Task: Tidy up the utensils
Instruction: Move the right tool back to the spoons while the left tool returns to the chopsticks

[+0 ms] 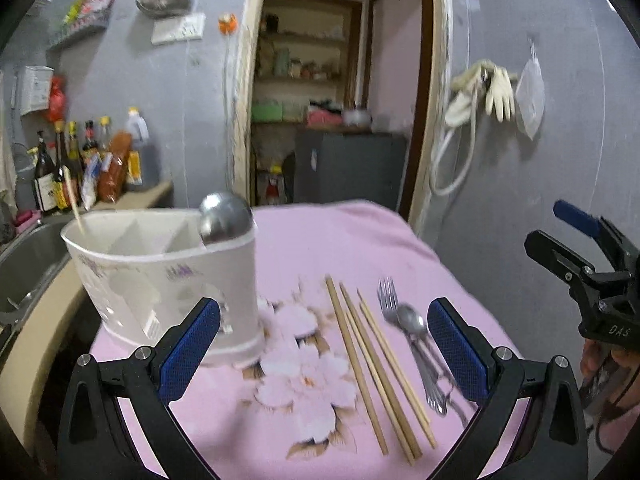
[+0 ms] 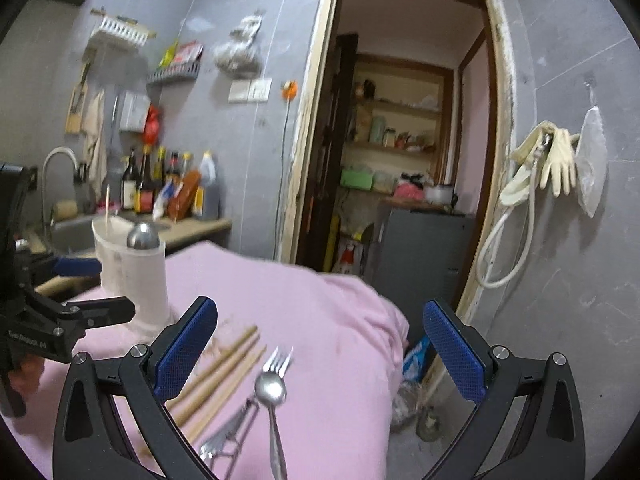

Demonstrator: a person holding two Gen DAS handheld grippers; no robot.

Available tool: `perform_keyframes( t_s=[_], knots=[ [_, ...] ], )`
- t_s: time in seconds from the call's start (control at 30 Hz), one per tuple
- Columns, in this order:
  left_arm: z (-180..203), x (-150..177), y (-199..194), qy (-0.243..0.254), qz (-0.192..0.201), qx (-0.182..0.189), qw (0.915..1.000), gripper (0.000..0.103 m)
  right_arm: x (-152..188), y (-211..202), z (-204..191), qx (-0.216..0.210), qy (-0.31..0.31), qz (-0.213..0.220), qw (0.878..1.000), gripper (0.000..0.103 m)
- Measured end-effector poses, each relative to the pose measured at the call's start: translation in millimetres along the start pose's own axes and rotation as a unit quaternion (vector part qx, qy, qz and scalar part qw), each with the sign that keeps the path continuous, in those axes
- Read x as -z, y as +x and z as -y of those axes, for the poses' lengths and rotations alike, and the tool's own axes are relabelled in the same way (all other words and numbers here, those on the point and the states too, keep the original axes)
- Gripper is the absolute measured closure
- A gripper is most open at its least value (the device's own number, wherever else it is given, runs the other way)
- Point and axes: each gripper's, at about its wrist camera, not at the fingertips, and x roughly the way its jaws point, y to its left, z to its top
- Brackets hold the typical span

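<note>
A white utensil holder point(image 1: 168, 276) with compartments stands on the pink floral cloth point(image 1: 312, 380); a steel ladle bowl point(image 1: 226, 218) and one chopstick point(image 1: 73, 196) stick out of it. Three wooden chopsticks point(image 1: 372, 364) lie beside forks point(image 1: 390, 300) and a spoon point(image 1: 412, 320). My left gripper point(image 1: 324, 352) is open and empty above the cloth, near the holder. My right gripper point(image 2: 320, 356) is open and empty above the spoon point(image 2: 271, 390), forks point(image 2: 278, 360) and chopsticks point(image 2: 224, 372). The holder also shows in the right wrist view point(image 2: 132, 272).
A sink point(image 1: 28, 256) and a counter with sauce bottles point(image 1: 80, 160) lie left of the table. An open doorway point(image 1: 332, 92) with shelves is behind. Rubber gloves and a hose point(image 1: 480, 92) hang on the right wall. The cloth's right edge drops to the floor point(image 2: 420, 420).
</note>
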Motion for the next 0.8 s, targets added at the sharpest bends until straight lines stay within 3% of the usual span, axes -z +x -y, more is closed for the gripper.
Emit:
perform_keyframes(
  t_s=[0.2,0.4,0.5,0.57,0.8],
  knots=[
    [9.2,19.2,28.4,0.013,-0.068,-0.001,0.9976,0.001,12.8,11.9,2.3,-0.019,-0.002,-0.038,0.999,0.004],
    [11.5,32.3,52.9,0.018,-0.131,0.01,0.9912,0.002,23.7,30.2,3.0,-0.048,0.009,-0.081,0.996,0.022],
    [11.5,38.2,62.6,0.021,-0.149,0.013,0.9885,0.012,28.1,40.6,1.3,-0.061,0.005,-0.107,0.992,0.037],
    [13.1,40.6,67.8,0.03,-0.16,0.012,0.9866,0.026,33.2,49.0,0.5,-0.069,-0.003,-0.128,0.989,0.045],
    [11.6,42.1,96.0,0.028,-0.22,0.038,0.9744,0.066,46.0,74.3,-0.2,-0.095,-0.01,-0.187,0.978,0.059]
  ],
)
